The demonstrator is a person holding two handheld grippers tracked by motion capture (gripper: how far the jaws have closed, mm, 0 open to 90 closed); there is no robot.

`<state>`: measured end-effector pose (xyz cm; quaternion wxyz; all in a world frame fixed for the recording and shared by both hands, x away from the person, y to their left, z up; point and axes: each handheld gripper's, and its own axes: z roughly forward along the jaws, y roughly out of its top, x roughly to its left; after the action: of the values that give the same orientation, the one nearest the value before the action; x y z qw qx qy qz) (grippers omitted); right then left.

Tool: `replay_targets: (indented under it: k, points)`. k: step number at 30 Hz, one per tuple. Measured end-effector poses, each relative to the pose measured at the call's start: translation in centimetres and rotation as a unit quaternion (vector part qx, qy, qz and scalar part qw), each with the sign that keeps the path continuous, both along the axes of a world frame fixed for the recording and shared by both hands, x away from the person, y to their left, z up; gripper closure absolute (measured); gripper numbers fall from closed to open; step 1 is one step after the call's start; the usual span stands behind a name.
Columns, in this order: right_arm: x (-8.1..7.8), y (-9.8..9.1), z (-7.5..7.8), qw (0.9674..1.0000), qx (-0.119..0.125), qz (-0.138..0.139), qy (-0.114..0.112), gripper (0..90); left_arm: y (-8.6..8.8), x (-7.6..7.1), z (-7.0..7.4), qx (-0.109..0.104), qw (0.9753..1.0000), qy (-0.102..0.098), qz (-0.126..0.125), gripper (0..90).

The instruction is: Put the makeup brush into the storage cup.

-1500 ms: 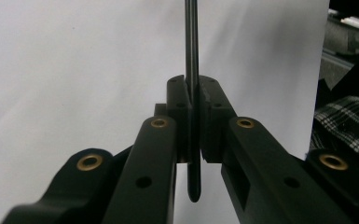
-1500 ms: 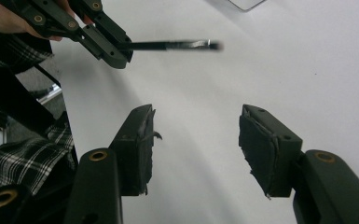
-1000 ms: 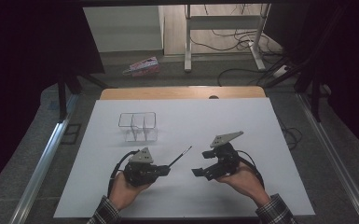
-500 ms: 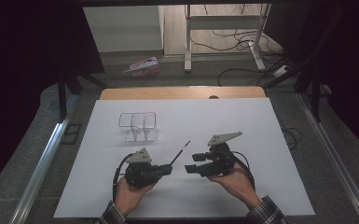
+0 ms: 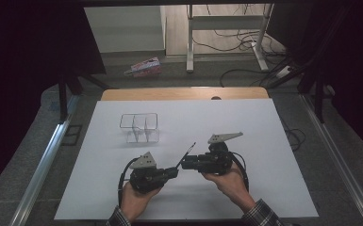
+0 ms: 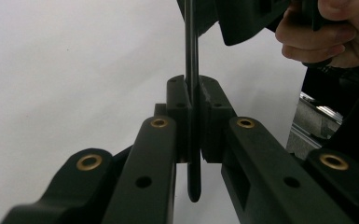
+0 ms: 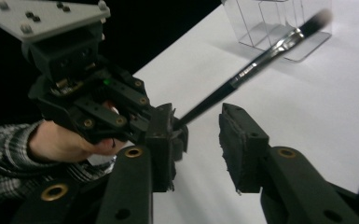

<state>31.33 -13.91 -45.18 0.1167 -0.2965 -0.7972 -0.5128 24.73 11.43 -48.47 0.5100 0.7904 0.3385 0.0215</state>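
A thin black brush (image 5: 188, 151) with a dark bristle tip points up and away from my left gripper (image 5: 175, 171), which is shut on its handle. In the left gripper view the handle (image 6: 192, 70) stands pinched between the pads of the left gripper (image 6: 193, 109). My right gripper (image 5: 185, 165) faces the left one, tip to tip. Its jaws have just been closing. In the right gripper view the brush (image 7: 261, 60) crosses the gap of the right gripper (image 7: 198, 135), and the pads stand clear of it. A clear plastic organizer (image 5: 140, 127) stands farther back.
The white tabletop (image 5: 245, 122) has a wooden strip (image 5: 184, 93) along its far edge. Metal rails (image 5: 42, 165) run down both sides. On the floor beyond lie a pink packet (image 5: 144, 67), desk legs and cables.
My right gripper has moved left up to the left gripper's tips and its jaws have narrowed around the brush handle. The left gripper has kept still with the brush.
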Motion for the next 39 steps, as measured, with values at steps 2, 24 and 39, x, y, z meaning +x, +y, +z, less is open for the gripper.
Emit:
replay_targets:
  k: [2, 24, 39]
  points:
    - [0.1, 0.1, -0.1, 1.0000, 0.005, -0.001, 0.005, 68.6, -0.1, -0.1, 0.0, -0.002, 1.0000, 0.000, -0.001, 85.2]
    - [0.7, 0.0, -0.6, 0.9998, -0.005, 0.003, 0.017, 85.2, 2.0, 1.0, 1.2, 0.069, 0.9976, 0.003, 0.002, 36.2]
    - [-0.1, 1.1, -0.3, 0.9950, -0.087, 0.025, -0.042, 85.2, 3.7, 1.9, 2.8, 0.119, 0.9921, 0.032, -0.020, 5.0]
